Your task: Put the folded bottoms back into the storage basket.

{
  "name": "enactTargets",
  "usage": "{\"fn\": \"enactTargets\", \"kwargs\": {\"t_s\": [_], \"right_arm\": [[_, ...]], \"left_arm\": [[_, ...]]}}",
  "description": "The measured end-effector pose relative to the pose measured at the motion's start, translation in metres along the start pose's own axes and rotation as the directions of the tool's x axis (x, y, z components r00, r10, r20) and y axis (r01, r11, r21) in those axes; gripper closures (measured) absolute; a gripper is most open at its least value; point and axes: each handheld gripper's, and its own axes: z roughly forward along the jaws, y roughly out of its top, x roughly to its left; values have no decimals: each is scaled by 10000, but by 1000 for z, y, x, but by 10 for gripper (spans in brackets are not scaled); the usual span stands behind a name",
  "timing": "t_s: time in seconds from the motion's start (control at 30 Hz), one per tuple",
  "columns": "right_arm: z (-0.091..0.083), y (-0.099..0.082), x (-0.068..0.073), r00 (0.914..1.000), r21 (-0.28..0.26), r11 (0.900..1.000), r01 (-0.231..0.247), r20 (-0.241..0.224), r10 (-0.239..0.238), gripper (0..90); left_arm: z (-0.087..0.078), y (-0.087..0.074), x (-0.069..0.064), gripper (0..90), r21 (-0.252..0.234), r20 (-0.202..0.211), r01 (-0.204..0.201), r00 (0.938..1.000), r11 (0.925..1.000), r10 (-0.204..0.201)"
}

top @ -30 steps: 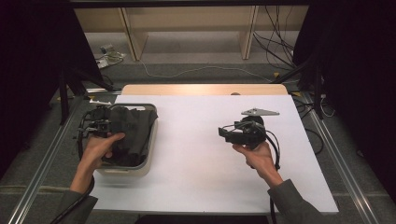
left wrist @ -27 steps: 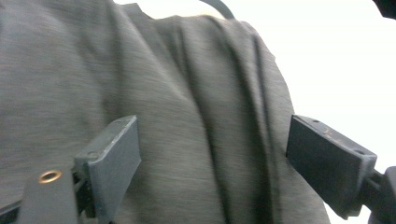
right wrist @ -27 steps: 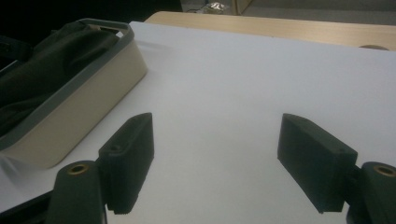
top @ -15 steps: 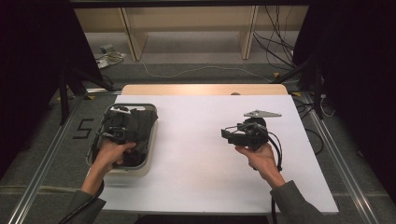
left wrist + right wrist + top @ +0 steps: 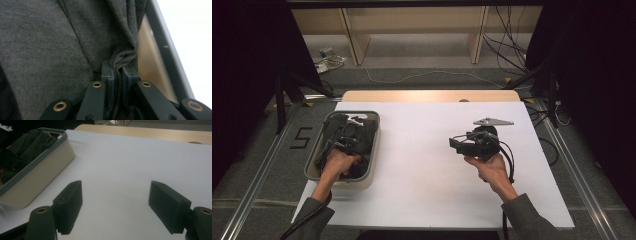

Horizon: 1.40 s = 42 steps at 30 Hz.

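A heap of dark grey cloth [image 5: 50, 45] fills the beige bin [image 5: 375, 137] with its grey rim at the table's left. My left gripper [image 5: 117, 72] is down inside the bin [image 5: 160, 50], and its jaws have just closed on a fold of that cloth, which is bunched between the pads. In the high view the left gripper [image 5: 346, 144] sits low over the cloth [image 5: 364, 131], with the hand behind it. My right gripper [image 5: 455, 145] hovers over the white tabletop right of centre. Its jaws stand open, and between them the right gripper [image 5: 115, 195] has nothing.
The white sheet [image 5: 422, 165] covers the table, with a wooden strip [image 5: 432, 95] along its far edge. A grey three-cornered plate [image 5: 493, 121] sits above the right gripper. The bin [image 5: 37, 170] lies off to the right gripper's left. Cables trail on the floor beyond.
My left hand has dropped into the bin and come toward its near end, and its jaws have closed on the cloth. The right hand has stayed where it was.
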Motion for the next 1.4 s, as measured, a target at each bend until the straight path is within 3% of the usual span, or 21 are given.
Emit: {"fn": "enactTargets", "kwargs": {"t_s": [0.17,0.63,1.4], "right_arm": [[-1,0,0,9998,-18,9999,141,121,-141,278],[-2,0,-1,9998,-66,9999,124,147,-123,278],[-4,0,-2,9998,-210,9997,159,115,-157,277]], "left_arm": [[8,1,4,821,-62,26,72,10000,10000,-72],[7,-2,1,804,-172,-27,-152,9999,9997,152],[-24,-4,5,481,-598,818,-105,9965,9982,154]]}}
